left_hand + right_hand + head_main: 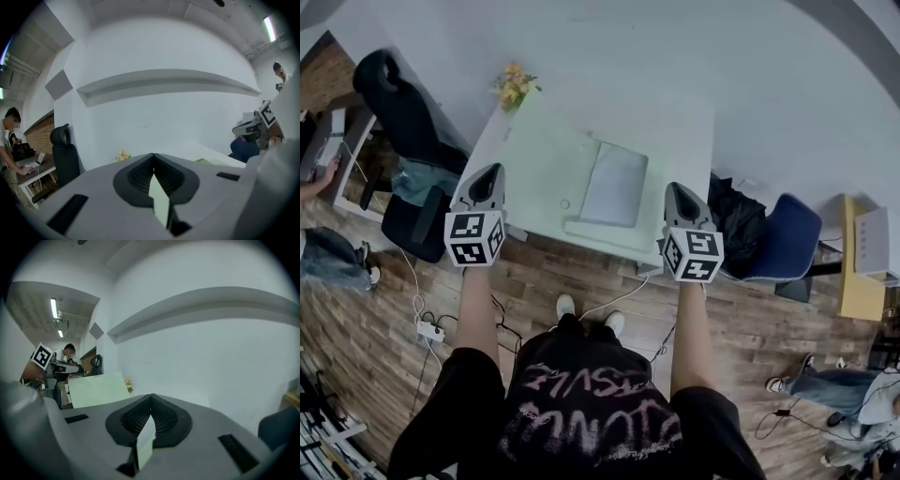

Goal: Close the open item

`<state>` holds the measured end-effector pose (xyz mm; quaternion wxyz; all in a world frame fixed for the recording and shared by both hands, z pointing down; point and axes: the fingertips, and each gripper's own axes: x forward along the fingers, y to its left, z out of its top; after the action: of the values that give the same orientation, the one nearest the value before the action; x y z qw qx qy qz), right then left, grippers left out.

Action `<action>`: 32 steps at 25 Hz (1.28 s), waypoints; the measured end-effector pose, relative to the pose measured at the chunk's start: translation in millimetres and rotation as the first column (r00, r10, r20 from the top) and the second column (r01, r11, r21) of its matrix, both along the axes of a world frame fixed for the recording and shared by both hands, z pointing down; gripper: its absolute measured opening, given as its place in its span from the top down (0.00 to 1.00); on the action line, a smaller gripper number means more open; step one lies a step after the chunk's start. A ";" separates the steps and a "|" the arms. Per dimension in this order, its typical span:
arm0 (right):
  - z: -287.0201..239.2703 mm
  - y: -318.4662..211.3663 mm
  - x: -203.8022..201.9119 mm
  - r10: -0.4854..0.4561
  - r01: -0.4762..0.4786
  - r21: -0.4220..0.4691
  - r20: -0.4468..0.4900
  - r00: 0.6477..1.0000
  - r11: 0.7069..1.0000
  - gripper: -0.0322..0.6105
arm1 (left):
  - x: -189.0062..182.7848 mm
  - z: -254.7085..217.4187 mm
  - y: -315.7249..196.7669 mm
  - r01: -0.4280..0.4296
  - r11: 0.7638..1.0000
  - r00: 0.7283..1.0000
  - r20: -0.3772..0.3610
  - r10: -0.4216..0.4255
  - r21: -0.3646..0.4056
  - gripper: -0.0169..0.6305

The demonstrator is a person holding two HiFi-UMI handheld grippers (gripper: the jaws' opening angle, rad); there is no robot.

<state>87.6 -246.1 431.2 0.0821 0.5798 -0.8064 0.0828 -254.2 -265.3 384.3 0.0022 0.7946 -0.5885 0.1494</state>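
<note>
Stood at the near edge of a pale tabletop [539, 169]. Held the left tongs [493, 172] pinched shut on nothing, over the tabletop's left edge near the front corner. Held the right tongs [676, 190] likewise shut and empty, above the near edge toward the right. Saw the open item [615, 183], a grey flat panel with a pale strip along its near side, lying on the tabletop between the two tongs and apart from both. Noted yellow flowers [514, 86] at the far left corner, a black chair [408, 122] to the left and a blue chair [787, 242] to the right.
</note>
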 end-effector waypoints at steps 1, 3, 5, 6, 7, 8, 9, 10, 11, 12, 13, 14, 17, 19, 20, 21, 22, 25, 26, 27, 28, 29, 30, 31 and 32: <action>0.8 -1.9 -2.3 0.002 -0.002 -0.003 0.000 1.000 1.000 0.94 | -4.2 -1.2 -3.1 -0.001 1.000 1.000 0.004 0.001 -0.003 0.97; 2.4 -5.2 -5.7 0.006 -0.006 -0.008 0.000 1.000 1.000 0.94 | -12.8 -3.1 -10.3 -0.004 1.000 1.000 0.010 0.004 -0.014 0.97; 5.5 -7.6 -8.2 0.009 -0.009 -0.015 0.000 1.000 1.000 0.94 | -20.8 -3.2 -17.9 -0.008 1.000 1.000 0.014 0.008 -0.030 0.97; 8.0 -8.8 -8.8 0.011 -0.011 -0.020 0.000 1.000 1.000 0.94 | -24.0 -2.4 -21.8 -0.010 0.999 1.000 0.014 0.011 -0.038 0.97; 10.9 -10.0 -9.0 0.013 -0.013 -0.026 0.000 1.000 1.000 0.94 | -26.5 -0.9 -25.4 -0.013 0.999 1.000 0.013 0.014 -0.047 0.96; 14.5 -11.0 -9.2 0.016 -0.016 -0.033 -0.001 1.000 0.999 0.94 | -28.6 1.1 -28.6 -0.016 0.998 1.000 0.012 0.017 -0.056 0.96; 18.6 -11.7 -9.3 0.019 -0.019 -0.041 -0.003 1.000 0.999 0.94 | -30.3 3.4 -31.1 -0.020 0.998 1.000 0.011 0.021 -0.064 0.95; 23.1 -12.0 -9.2 0.021 -0.022 -0.050 -0.006 1.000 0.999 0.94 | -31.7 5.9 -33.0 -0.024 0.997 1.000 0.009 0.024 -0.071 0.94; 27.5 -12.1 -8.8 0.024 -0.025 -0.059 -0.007 1.000 0.998 0.94 | -32.7 9.0 -34.7 -0.027 0.996 1.000 0.005 0.028 -0.079 0.93; 31.5 -12.0 -8.0 0.027 -0.028 -0.068 -0.008 1.000 0.997 0.94 | -33.0 13.0 -36.3 -0.031 0.995 1.000 0.001 0.031 -0.091 0.92; 34.9 -12.1 -7.2 0.030 -0.030 -0.075 -0.008 1.000 0.997 0.94 | -33.0 17.6 -38.0 -0.035 0.994 0.999 -0.001 0.035 -0.107 0.89; 37.8 -12.5 -7.0 0.031 -0.032 -0.081 -0.009 0.999 0.996 0.94 | -32.9 22.4 -39.7 -0.039 0.992 0.999 -0.001 0.039 -0.124 0.87; 44.8 -15.3 -8.0 0.034 -0.035 -0.095 -0.013 0.999 0.995 0.94 | -33.7 34.1 -45.5 -0.043 0.986 0.999 0.007 0.044 -0.163 0.81; 49.4 -16.7 -7.7 0.039 -0.040 -0.103 -0.013 0.999 0.994 0.94 | -33.9 39.2 -48.6 -0.045 0.984 0.999 0.006 0.046 -0.175 0.78; 51.9 -16.9 -7.1 0.042 -0.043 -0.107 -0.013 0.999 0.993 0.94 | -34.1 41.5 -49.7 -0.045 0.983 0.999 0.004 0.047 -0.180 0.77; 54.8 -16.6 -6.2 0.044 -0.046 -0.111 -0.015 0.999 0.993 0.94 | -34.4 43.9 -50.4 -0.047 0.981 0.999 0.001 0.048 -0.187 0.77; 58.5 -15.9 -4.9 0.048 -0.050 -0.118 -0.018 0.999 0.992 0.94 | -34.7 46.0 -50.9 -0.049 0.980 0.999 -0.002 0.050 -0.194 0.77; 76.2 -11.8 2.3 0.064 -0.067 -0.157 -0.025 0.998 0.985 0.94 | -35.2 52.2 -51.1 -0.060 0.974 0.998 -0.012 0.059 -0.216 0.78; 84.2 -9.9 5.6 0.071 -0.074 -0.176 -0.025 0.997 0.982 0.94 | -35.2 54.9 -50.9 -0.063 0.972 0.998 -0.010 0.062 -0.225 0.79; 92.6 -7.9 8.9 0.079 -0.082 -0.195 -0.024 0.997 0.977 0.94 | -34.9 57.9 -50.6 -0.063 0.970 0.998 -0.001 0.064 -0.234 0.81; 101.2 -5.9 12.0 0.086 -0.088 -0.215 -0.023 0.996 0.973 0.94 | -34.4 60.8 -50.3 -0.062 0.969 0.998 0.011 0.067 -0.241 0.83; 109.9 -4.0 14.7 0.091 -0.094 -0.237 -0.022 0.996 0.967 0.93 | -33.7 63.1 -50.4 -0.062 0.968 0.997 0.024 0.069 -0.245 0.85; 118.7 -2.5 16.7 0.095 -0.098 -0.260 -0.021 0.995 0.961 0.92 | -33.2 64.5 -50.9 -0.060 0.967 0.997 0.030 0.069 -0.246 0.85; 126.9 -1.4 18.1 0.099 -0.100 -0.281 -0.019 0.995 0.954 0.91 | -33.2 65.1 -51.6 -0.058 0.968 0.997 0.028 0.067 -0.244 0.86; 134.4 -0.7 18.6 0.101 -0.101 -0.300 -0.016 0.995 0.949 0.91 | -33.7 65.4 -52.2 -0.056 0.968 0.998 0.022 0.063 -0.244 0.86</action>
<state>106.2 -246.9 565.6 0.1651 0.6009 -0.7538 0.2082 -288.0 -317.5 449.6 0.0862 0.8033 -0.5417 0.2320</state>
